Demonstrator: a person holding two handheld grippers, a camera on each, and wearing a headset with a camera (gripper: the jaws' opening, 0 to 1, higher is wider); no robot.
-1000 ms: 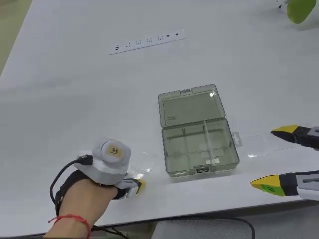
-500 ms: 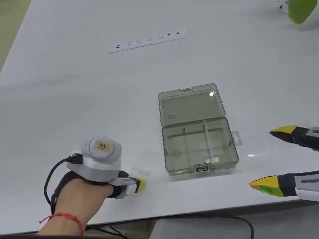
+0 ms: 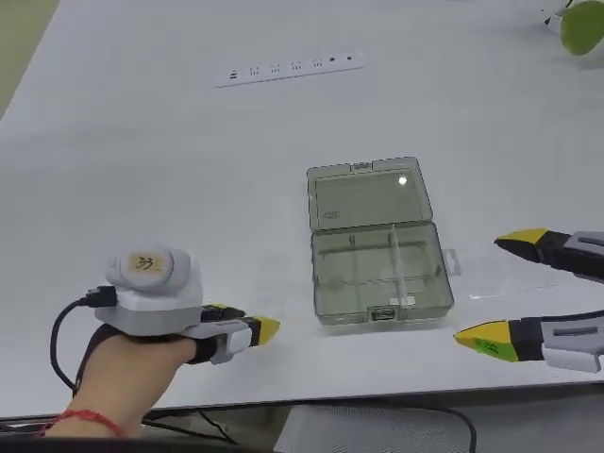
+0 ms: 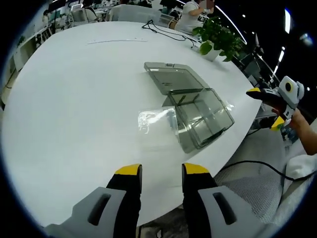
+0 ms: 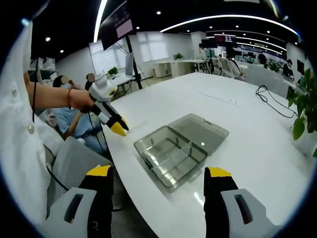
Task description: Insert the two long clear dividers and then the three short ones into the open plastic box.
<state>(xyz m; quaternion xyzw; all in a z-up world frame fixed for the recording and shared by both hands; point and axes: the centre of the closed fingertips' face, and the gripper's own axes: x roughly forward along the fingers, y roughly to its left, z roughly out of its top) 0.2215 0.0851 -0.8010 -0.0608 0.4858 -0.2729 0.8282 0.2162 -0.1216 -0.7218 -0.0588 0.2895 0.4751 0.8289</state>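
The box is seen near the middle of the white table, opened out flat. Its lid is laid back on the far side, and its tray is set nearer the person, latch side turned toward the table's front edge. The hinge line and the tray's long side are run left to right in the head view.

A power strip is laid at the far left, well beyond the box. Near the front edge the left gripper is held in a hand, with a black cable looped from it. Its jaws are pointed right, toward the box, and are parted by a narrow gap with nothing gripped. A clear left divider is laid flat on the table between that gripper and the tray, just beside the tray's left wall.

Inside the tray an upright divider is stood, its long axis run from hinge side to latch side, across the tray's length.

Just right of the box a right divider is laid flat, faint against the table. The right gripper is pointed left at the box, jaws spread wide and empty, the farther jaw tip near that divider. A green plant is stood at the far right corner.
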